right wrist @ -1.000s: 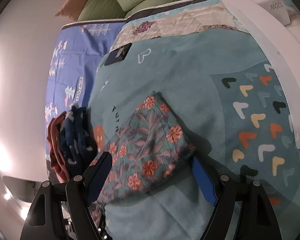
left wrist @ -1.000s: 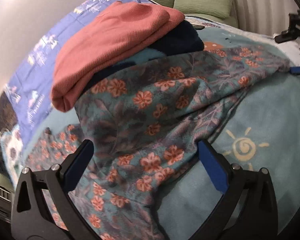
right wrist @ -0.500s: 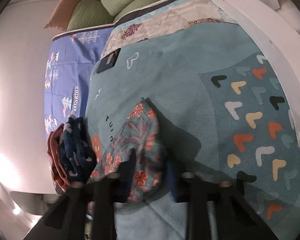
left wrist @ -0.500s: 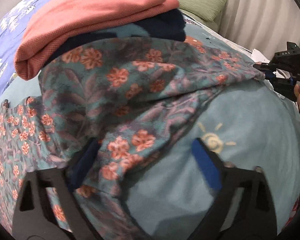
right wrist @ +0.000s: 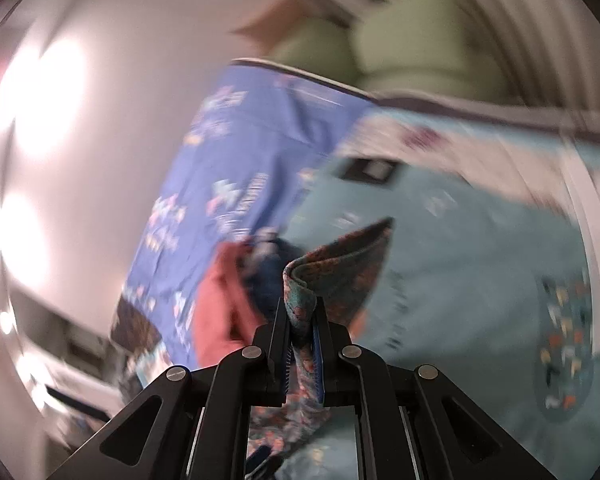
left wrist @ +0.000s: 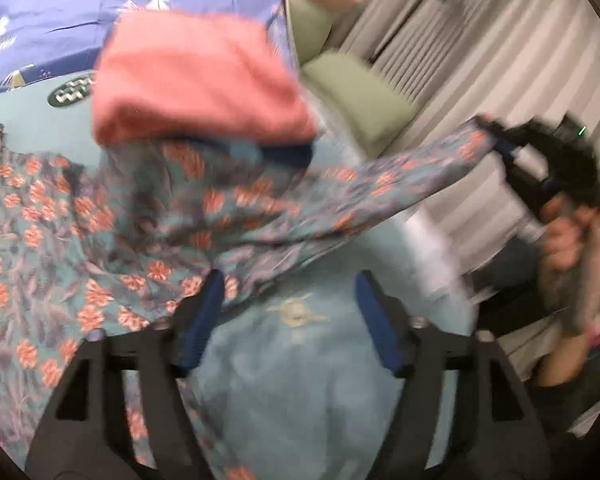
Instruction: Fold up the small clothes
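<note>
A teal garment with orange flowers [left wrist: 180,216] lies spread on a light teal blanket [left wrist: 292,360]. One corner of it is pulled up to the right, where my right gripper [left wrist: 496,140] holds it. In the right wrist view that gripper [right wrist: 300,304] is shut on a folded edge of the floral garment [right wrist: 340,264]. My left gripper [left wrist: 288,284] hangs low over the blanket, its jaws closing. The garment's hem lies by the left finger [left wrist: 208,308], and the pads do not press on it.
A folded coral garment [left wrist: 196,80] rests on a dark blue one [left wrist: 288,154] behind the floral piece. A blue printed quilt [left wrist: 100,0], green pillows [left wrist: 360,96] and a pleated curtain [left wrist: 480,40] lie beyond. A person's hand [left wrist: 568,240] grips the right tool.
My right gripper shut on the floral garment's corner and lifted it off the blanket. My left gripper rose and rolled, and its jaws narrowed over the hem.
</note>
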{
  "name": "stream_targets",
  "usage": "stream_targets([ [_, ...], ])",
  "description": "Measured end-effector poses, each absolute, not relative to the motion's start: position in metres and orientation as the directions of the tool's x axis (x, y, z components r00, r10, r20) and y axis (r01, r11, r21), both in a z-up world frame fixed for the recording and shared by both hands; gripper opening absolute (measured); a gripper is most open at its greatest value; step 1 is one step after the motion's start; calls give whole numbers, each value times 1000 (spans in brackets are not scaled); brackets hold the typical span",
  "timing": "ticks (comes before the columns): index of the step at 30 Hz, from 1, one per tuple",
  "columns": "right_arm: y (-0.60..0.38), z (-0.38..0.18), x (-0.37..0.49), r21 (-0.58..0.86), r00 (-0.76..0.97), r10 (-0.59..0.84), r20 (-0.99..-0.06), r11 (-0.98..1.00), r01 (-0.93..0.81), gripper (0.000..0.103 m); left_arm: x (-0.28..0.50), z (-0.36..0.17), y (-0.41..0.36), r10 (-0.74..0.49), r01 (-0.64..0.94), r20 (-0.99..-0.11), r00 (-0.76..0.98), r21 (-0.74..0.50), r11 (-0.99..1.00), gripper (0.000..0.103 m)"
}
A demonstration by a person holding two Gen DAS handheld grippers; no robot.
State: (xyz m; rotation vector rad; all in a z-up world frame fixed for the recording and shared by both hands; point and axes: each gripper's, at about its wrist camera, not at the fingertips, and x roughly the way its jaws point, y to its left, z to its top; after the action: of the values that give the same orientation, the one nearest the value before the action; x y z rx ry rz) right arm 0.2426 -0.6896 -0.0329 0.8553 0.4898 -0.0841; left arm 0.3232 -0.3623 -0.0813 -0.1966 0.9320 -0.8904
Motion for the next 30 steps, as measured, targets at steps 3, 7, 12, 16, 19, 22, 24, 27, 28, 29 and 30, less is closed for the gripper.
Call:
stream_targets([
  [3, -634, 10, 248, 605, 903, 138, -406, 781, 153, 8, 331, -45, -319, -794, 524, -529, 299, -605, 600, 78],
  [7, -551, 25, 244, 536, 915, 190, -356, 843, 34, 8, 349, -9, -266, -817, 427, -471, 332, -698, 576, 80],
  [12, -438, 12, 238, 319, 922, 169, -348, 946, -53, 8, 358, 6, -223, -800, 392, -474, 367, -702, 595, 83],
  [16, -368, -9, 238, 227, 917, 182, -355, 968, -104, 8, 361, -8, -193, -841, 326, -433, 325, -784, 529, 83],
  [19, -333, -21, 245, 182, 897, 212, -387, 972, -150, 8, 359, -9, -171, -849, 305, -416, 324, -804, 511, 83],
  [22, -307, -27, 250, 143, 889, 220, -401, 974, -176, 8, 360, -13, -157, -848, 290, -416, 328, -810, 510, 83],
  [24, -290, -30, 252, 102, 882, 222, -415, 975, -198, 8, 361, -16, -148, -830, 273, -438, 346, -799, 535, 83],
  [27, -271, -34, 252, 59, 878, 223, -424, 974, -219, 8, 364, -25, -137, -835, 238, -431, 343, -820, 521, 83],
  [28, -266, -36, 251, 39, 882, 214, -421, 975, -218, 8, 364, -27, -134, -838, 232, -426, 342, -825, 514, 83],
  [29, -262, -37, 250, 18, 886, 202, -418, 977, -214, 8, 364, -29, -131, -838, 229, -424, 343, -827, 513, 83],
  [30, -256, -40, 250, -15, 891, 182, -415, 978, -207, 8, 365, -30, -127, -829, 226, -431, 357, -821, 524, 82],
])
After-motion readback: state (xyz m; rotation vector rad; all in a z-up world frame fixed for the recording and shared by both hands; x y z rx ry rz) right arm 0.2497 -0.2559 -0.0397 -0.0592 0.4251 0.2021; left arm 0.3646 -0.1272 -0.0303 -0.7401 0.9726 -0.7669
